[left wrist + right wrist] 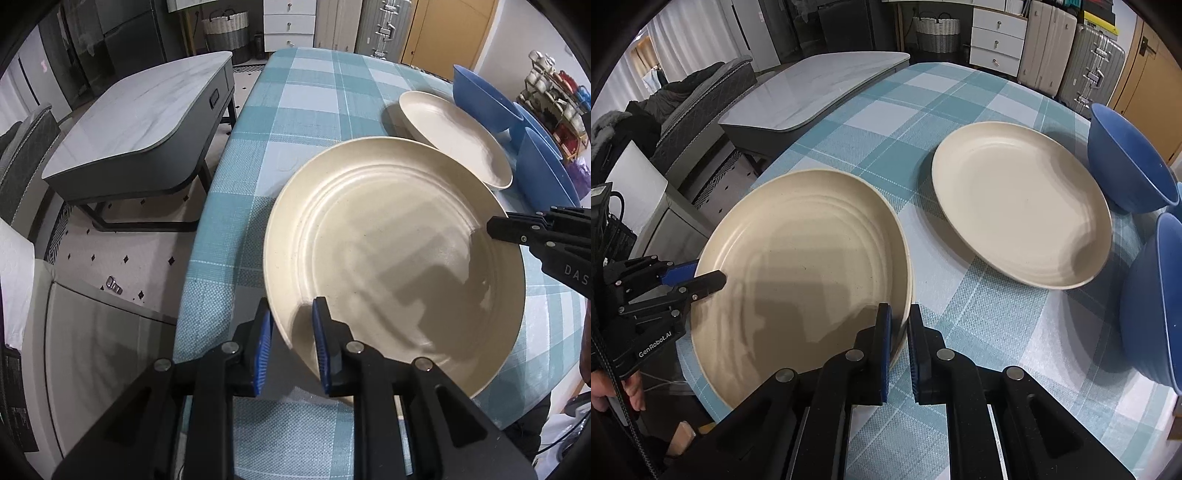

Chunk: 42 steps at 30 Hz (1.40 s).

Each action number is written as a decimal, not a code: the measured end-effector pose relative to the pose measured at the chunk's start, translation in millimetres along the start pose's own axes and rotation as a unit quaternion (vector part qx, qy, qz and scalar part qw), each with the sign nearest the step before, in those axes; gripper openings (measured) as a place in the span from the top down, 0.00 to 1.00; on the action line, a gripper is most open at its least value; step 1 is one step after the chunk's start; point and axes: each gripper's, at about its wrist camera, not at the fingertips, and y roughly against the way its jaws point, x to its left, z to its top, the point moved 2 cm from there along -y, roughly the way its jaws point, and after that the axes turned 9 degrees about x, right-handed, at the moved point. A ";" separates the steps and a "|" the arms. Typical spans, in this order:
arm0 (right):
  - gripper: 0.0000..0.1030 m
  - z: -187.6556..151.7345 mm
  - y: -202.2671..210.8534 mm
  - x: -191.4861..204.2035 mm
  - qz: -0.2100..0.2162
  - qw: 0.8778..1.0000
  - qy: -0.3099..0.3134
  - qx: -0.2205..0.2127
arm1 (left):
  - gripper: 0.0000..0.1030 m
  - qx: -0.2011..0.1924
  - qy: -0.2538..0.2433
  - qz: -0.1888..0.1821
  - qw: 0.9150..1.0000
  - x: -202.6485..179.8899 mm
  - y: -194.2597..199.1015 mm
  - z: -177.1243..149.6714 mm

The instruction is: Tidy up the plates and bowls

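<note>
Early stage, by the look of it. Nothing is stacked yet.

- Large cream plate [388,258]: pinched at opposite rims by both tools. The left gripper [291,332] straddles the near-left rim, one pad outside and one inside, apparently clamped on it. The right gripper [899,339] is clenched on the opposite rim. The plate looks tilted and partly off the cloth, with its near edge past the table edge. Can't tell if it's fully airborne.
- Second cream plate [1023,203]: flat on the cloth, apart from the held one and untouched. It's the likely stacking target.
- Blue bowl [1126,170] and another blue bowl [1152,302]: at the right edge, side by side, not nested. A sliver of blue between them may be a third; unclear.

Remaining, as a judgement: put plate on plate, then nest the bowls. That is most of the job.

Surface: a table under a teal-and-white checked tablecloth [886,122], woven texture, bare apart from the dishes.

Room: grey marble-top coffee table [140,122] just beside the table, white drawers [997,37], woven basket [938,33], suitcases [1093,70] and a wooden door [443,29] at the back. A person's hand [613,391] shows on the left tool's handle.
</note>
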 end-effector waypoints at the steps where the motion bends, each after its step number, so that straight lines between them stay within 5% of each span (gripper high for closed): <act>1: 0.92 -0.5 1.4 0.3 -0.002 1.000 0.000 -0.002 | 0.81 0.000 0.000 0.000 1.000 0.2 0.0 -0.1; 25: 0.89 -1.4 -16.8 8.7 -0.042 0.998 0.031 0.033 | 0.80 0.001 0.005 -0.018 1.000 3.4 -0.1 -1.9; 42: 0.87 0.3 -20.7 15.6 -0.070 0.996 0.053 0.019 | 0.77 0.004 0.009 -0.029 1.000 4.4 -1.7 -3.2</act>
